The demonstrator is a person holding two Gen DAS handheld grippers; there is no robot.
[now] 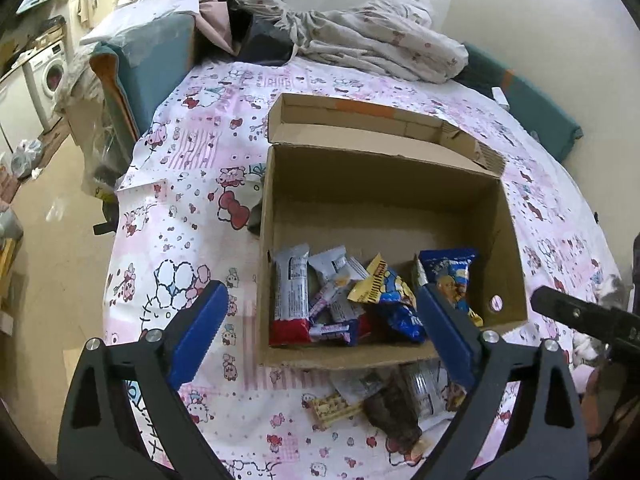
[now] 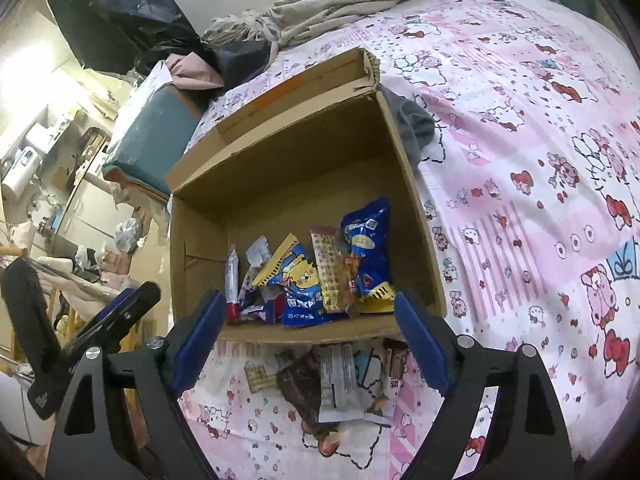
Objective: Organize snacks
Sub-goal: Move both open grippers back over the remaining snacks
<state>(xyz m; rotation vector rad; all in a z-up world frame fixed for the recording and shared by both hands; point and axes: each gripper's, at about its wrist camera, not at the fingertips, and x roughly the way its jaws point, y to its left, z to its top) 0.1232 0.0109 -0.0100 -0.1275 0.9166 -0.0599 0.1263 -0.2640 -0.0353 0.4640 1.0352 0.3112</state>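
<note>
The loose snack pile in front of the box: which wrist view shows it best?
The right wrist view: the loose snack pile lies open between the spread fingers, below the cardboard box, wrappers distinct. In the left wrist view the pile is partly hidden behind one blue finger pad.

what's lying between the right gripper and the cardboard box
Loose snack packets on the pink sheet, just outside the cardboard box, below the open right gripper; right wrist view.
</note>
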